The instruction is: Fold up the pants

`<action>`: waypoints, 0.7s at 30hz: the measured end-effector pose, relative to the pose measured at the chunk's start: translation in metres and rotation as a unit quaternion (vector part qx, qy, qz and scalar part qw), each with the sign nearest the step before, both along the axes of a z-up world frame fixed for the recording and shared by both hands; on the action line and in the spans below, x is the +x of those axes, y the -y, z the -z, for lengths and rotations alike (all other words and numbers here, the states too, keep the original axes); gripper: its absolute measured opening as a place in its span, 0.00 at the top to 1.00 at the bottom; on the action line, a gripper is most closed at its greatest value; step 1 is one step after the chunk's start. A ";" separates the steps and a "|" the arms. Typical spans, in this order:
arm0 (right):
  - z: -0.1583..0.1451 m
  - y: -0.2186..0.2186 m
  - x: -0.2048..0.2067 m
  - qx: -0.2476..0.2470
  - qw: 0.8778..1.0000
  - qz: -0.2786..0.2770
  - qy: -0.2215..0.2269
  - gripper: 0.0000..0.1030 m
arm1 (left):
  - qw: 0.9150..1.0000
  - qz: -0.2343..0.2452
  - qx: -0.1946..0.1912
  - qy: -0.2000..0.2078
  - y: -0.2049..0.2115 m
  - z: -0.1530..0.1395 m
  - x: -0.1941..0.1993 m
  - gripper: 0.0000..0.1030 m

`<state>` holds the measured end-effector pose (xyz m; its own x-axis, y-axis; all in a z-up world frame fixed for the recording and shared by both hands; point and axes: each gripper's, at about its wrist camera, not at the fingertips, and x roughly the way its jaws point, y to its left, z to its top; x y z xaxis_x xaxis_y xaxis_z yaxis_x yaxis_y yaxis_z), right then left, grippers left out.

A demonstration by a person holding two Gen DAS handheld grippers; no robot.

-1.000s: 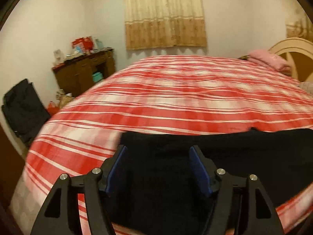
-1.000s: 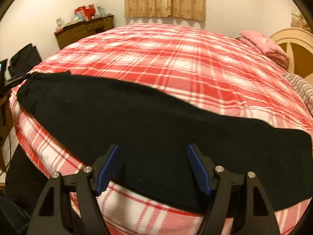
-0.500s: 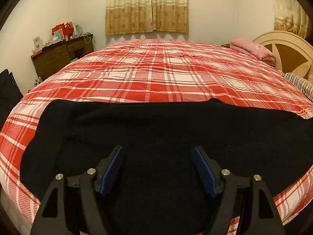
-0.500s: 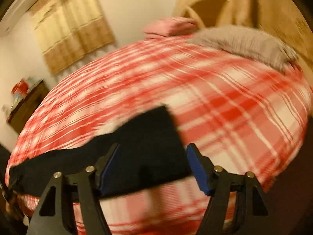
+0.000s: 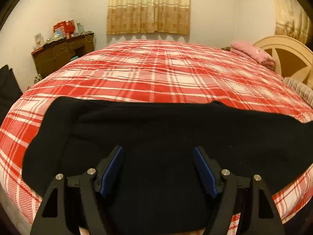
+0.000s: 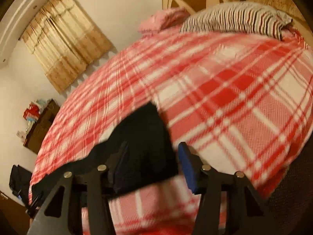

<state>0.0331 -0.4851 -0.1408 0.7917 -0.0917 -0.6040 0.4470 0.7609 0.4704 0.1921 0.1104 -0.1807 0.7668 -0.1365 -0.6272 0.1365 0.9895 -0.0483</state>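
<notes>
Black pants (image 5: 156, 129) lie flat along the near edge of a bed with a red plaid cover (image 5: 166, 74). My left gripper (image 5: 158, 168) is open and hovers over the wide end of the pants, holding nothing. In the right wrist view the narrow leg end of the pants (image 6: 144, 137) lies between the fingers of my right gripper (image 6: 152, 164), which is open and tilted. The right view is blurred by motion. I cannot tell if the fingers touch the cloth.
A wooden dresser (image 5: 60, 54) with clutter stands at the back left. A pink folded item (image 5: 252, 52) and a striped pillow (image 6: 234, 17) lie by the cream headboard (image 5: 287, 54). Dark clothes (image 5: 7, 86) hang at the far left. Curtains (image 5: 148, 5) cover the far wall.
My right gripper swung from the middle of the pants to their leg end and tilted. My left gripper came closer over the wide end. Both stayed open.
</notes>
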 end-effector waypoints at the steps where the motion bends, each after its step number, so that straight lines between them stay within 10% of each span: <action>1: 0.003 0.005 0.003 0.001 1.000 -0.003 -0.003 0.47 | 1.000 -0.007 -0.001 0.001 -0.004 -0.001 0.000 0.28; 14: 0.004 0.022 0.036 0.047 0.997 -0.066 -0.017 0.49 | 0.999 -0.041 -0.005 0.000 -0.034 -0.005 0.002 0.27; 21: 0.011 0.024 0.027 0.049 0.996 -0.078 -0.021 0.78 | 0.999 -0.038 0.001 0.001 -0.033 -0.003 0.002 0.28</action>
